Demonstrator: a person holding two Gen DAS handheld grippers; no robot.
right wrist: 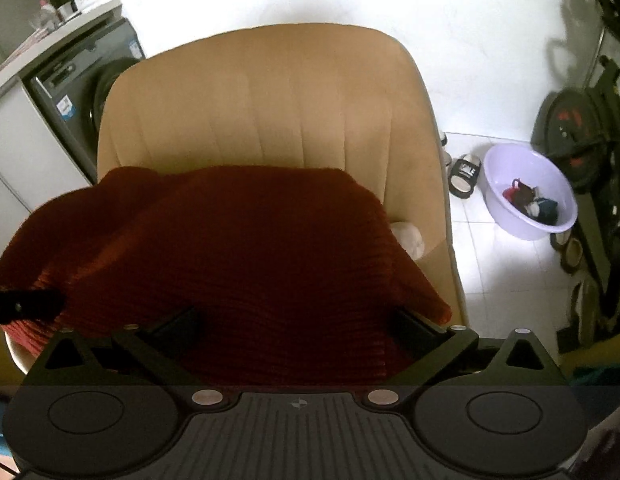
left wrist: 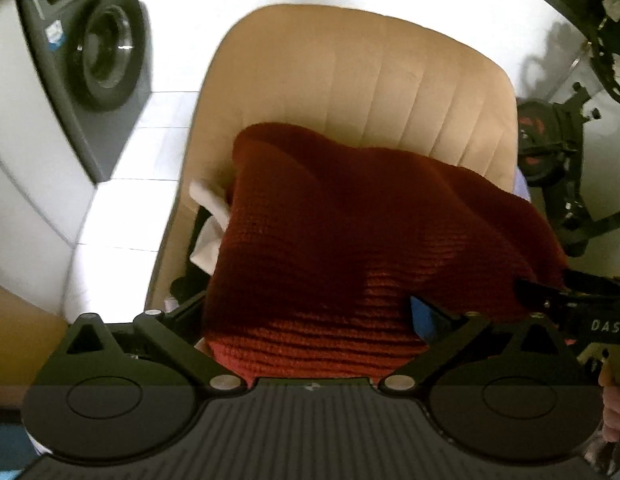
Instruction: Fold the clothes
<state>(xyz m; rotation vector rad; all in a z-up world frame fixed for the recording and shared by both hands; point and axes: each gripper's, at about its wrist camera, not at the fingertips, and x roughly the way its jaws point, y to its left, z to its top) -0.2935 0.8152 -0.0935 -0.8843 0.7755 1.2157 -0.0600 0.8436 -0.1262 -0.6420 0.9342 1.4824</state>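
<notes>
A dark red knit sweater (left wrist: 369, 220) (right wrist: 230, 240) lies spread over the seat of a tan upholstered chair (left wrist: 369, 72) (right wrist: 270, 100). Its near edge drapes over both grippers. My left gripper (left wrist: 306, 312) has its jaws wide apart, and the knit covers the fingertips. My right gripper (right wrist: 298, 324) is also spread wide under the sweater's edge. The right gripper (left wrist: 569, 300) shows from the side at the sweater's right corner. At the left corner the left gripper (right wrist: 22, 306) peeks in. A white cloth (left wrist: 208, 216) lies beneath the sweater.
A grey washing machine (left wrist: 102, 52) (right wrist: 78, 80) stands left of the chair. On the white tiled floor to the right are a lilac basin (right wrist: 529, 192) holding small clothes, a slipper (right wrist: 465, 174) and black exercise equipment (right wrist: 577, 132) (left wrist: 549, 148).
</notes>
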